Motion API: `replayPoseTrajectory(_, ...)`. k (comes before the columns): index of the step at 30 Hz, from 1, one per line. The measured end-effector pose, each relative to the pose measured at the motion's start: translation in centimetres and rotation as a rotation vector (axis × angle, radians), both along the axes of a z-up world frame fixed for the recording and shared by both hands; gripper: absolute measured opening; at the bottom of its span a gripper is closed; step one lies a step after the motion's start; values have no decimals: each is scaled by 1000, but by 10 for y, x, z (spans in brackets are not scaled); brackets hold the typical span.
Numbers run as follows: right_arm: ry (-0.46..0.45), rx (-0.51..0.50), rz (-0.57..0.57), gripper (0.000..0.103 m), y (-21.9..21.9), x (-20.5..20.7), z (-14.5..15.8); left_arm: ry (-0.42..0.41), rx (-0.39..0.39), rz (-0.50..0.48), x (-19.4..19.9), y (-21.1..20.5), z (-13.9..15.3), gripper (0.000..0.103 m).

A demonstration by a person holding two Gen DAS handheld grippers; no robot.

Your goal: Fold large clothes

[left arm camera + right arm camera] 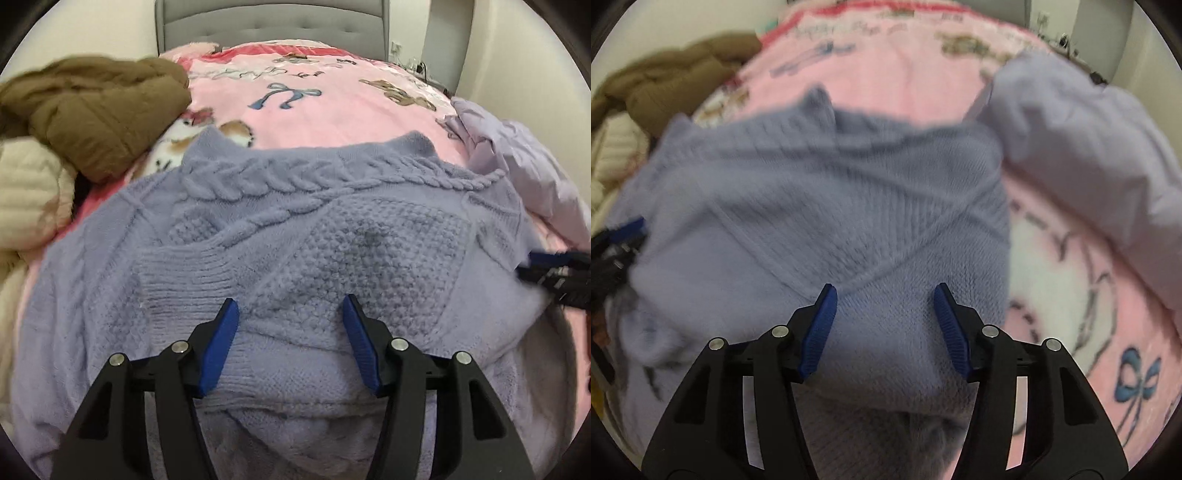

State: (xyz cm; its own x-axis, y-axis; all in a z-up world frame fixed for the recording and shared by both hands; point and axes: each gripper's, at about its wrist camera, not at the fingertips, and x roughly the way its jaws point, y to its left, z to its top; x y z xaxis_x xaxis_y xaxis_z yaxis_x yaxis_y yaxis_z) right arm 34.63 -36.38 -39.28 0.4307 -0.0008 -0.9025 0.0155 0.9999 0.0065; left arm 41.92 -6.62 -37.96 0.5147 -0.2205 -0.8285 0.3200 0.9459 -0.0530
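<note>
left gripper (290,306): held low over the lavender sweater (295,236), pointing toward the headboard (273,26); its 2 blue pads (225,339) stand wide apart with knit between them, nothing pinched. whether the tips touch the fabric cannot be told.

right gripper (884,295): same level pose, over the sweater's right portion; blue pads (951,328) spread wide, grasping nothing. seen from the left wrist view it enters as a dark blurred shape at the right edge, beside the sweater's side.

lavender sweater: cable-knit, lying spread on the pink blanket (332,110), collar end toward the headboard, a ribbed cuff folded over its front. its near hem runs below both grippers and is cut off by the frame.

brown jacket (107,110): heaped at the left of the bed, beside a cream garment (26,184) only partly in frame.

pale lilac garment (1082,140): crumpled at the right, just beside the sweater's shoulder.

right wrist view: heavily blurred; knit pattern and blanket print hard to make out.
</note>
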Motion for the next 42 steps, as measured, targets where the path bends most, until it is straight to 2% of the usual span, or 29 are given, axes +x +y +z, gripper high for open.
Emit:
replayPoseTrajectory(3, 0, -90, 59, 57, 12, -2, -7, 18, -23, -15, 4, 7, -3, 58)
replayPoseTrajectory(6, -23, -87, 45, 57, 13, -2, 6, 28, 3, -23, 5, 5, 4, 58)
replayPoseTrajectory(8, -86, -115, 28, 62, 16, -10, 23, 30, 21, -16, 2, 7, 10, 62)
replayPoseTrajectory(10, -118, -93, 34, 66, 17, -17, 34, 26, 31, 3, -2, 13, 16, 72)
replayPoseTrajectory(12, -137, -49, 38, 66, 21, -25, 40, 25, 29, 11, -7, 18, 15, 73)
replayPoseTrajectory(14, -116, -42, 45, 66, 23, -26, 36, 34, 33, 11, -13, 21, 8, 73)
replayPoseTrajectory(18, -18, -63, 43, 66, 29, -26, 5, 22, 52, 12, -17, 20, -1, 74)
replayPoseTrajectory(20, -19, -83, 51, 67, 30, -24, -5, 30, 48, 16, -15, 20, -3, 76)
replayPoseTrajectory(24, 19, -118, 52, 72, 34, -16, -12, 53, 38, 34, -11, 22, -10, 82)
replayPoseTrajectory(27, 39, -100, 41, 73, 32, -11, -9, 62, 14, 61, -11, 28, -7, 83)
replayPoseTrajectory(29, 7, -88, 14, 73, 31, -15, 3, 36, 0, 129, -18, 35, 0, 83)
replayPoseTrajectory(31, -49, -152, -27, 74, 34, -19, 16, -22, 5, 273, -33, 53, 10, 83)
replayPoseTrajectory(33, -93, -192, -43, 75, 42, -24, 30, -42, -38, 415, -55, 79, 20, 83)
replayPoseTrajectory(36, -141, -152, -25, 83, 61, -28, 54, -40, -150, 573, -95, 119, 30, 89)
replayPoseTrajectory(38, -178, -103, 15, 85, 85, -33, 73, -39, -213, 675, -132, 148, 35, 92)
replayPoseTrajectory(40, -202, -71, 52, 86, 106, -33, 85, -37, -216, 736, -159, 168, 37, 92)
replayPoseTrajectory(42, -212, -38, 82, 86, 128, -31, 94, -31, -174, 815, -188, 192, 36, 92)
